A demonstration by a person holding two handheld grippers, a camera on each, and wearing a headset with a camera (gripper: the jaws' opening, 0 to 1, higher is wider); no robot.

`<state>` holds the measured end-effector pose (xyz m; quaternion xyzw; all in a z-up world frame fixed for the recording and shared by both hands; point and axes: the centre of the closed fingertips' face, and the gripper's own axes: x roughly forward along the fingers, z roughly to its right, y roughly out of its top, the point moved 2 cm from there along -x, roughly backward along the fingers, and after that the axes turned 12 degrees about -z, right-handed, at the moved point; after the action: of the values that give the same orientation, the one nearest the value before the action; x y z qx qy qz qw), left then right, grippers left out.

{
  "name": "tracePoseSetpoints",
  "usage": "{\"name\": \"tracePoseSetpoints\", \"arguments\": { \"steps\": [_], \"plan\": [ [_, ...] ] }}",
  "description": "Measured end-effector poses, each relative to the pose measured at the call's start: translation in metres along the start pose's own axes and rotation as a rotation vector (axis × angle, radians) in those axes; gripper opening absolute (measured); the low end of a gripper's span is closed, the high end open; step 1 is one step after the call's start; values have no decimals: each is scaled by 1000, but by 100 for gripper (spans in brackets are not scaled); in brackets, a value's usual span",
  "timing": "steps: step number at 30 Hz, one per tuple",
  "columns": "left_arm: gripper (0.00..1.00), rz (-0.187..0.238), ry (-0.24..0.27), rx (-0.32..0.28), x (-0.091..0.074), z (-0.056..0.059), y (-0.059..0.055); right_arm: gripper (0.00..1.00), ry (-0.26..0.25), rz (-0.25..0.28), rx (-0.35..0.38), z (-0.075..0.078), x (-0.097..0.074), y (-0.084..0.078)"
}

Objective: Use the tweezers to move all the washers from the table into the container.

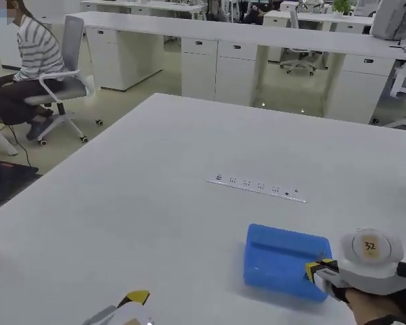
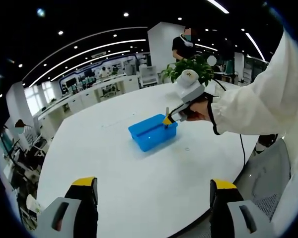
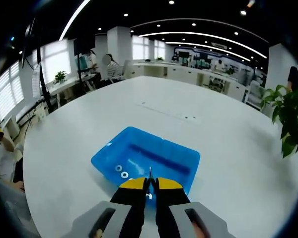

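Observation:
A blue container (image 1: 284,261) sits on the white table near its front right. My right gripper (image 1: 315,269) is over the container's right end. In the right gripper view its jaws (image 3: 149,183) are shut on thin tweezers (image 3: 150,172), whose tip points down into the container (image 3: 154,148). A few small washers (image 3: 121,171) lie on the container's floor. My left gripper (image 2: 154,184) is open with nothing between its jaws, well back from the container (image 2: 153,131). Its yellow tip (image 1: 137,298) peeks in at the bottom of the head view.
A strip of sockets (image 1: 256,187) is set flush in the table (image 1: 155,196) beyond the container. A person sits on an office chair (image 1: 68,74) at the back left. Desks run along the far side, and a potted plant (image 3: 288,114) stands to the right.

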<state>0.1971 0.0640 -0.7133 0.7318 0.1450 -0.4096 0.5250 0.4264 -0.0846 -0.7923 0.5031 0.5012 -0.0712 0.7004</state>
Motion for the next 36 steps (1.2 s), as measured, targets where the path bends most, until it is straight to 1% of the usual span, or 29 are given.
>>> {"name": "tracePoseSetpoints", "arguments": {
  "steps": [3,6,9,16,18,20,22,24,28,32,36],
  "plan": [
    [96,6,-9,9,0,3,2,3,-11,23,4,3,-7,4],
    [95,13,-13,23,0,6,5,3,-13,68,32,6,-19,11],
    [95,22,-22,30,0,9,7,3,-13,99,37,6,-30,16],
    [95,37,-57,64,0,21,13,3,-9,149,27,2,-54,17],
    [95,42,-62,72,-1,23,15,3,-10,164,34,2,-63,15],
    [95,45,-64,79,-2,24,16,3,-11,173,39,2,-68,14],
    [95,47,-64,85,-3,24,16,3,-15,178,41,1,-73,11],
    [95,50,-64,86,-4,24,16,3,-40,180,20,2,-78,6],
    [95,52,-61,81,-6,24,13,3,-48,174,5,0,-84,-4],
    [95,50,-57,77,-7,23,10,3,-38,161,26,-3,-85,-17],
    [95,49,-52,67,-7,22,9,3,-24,134,50,-7,-80,-34]
  ]
}}
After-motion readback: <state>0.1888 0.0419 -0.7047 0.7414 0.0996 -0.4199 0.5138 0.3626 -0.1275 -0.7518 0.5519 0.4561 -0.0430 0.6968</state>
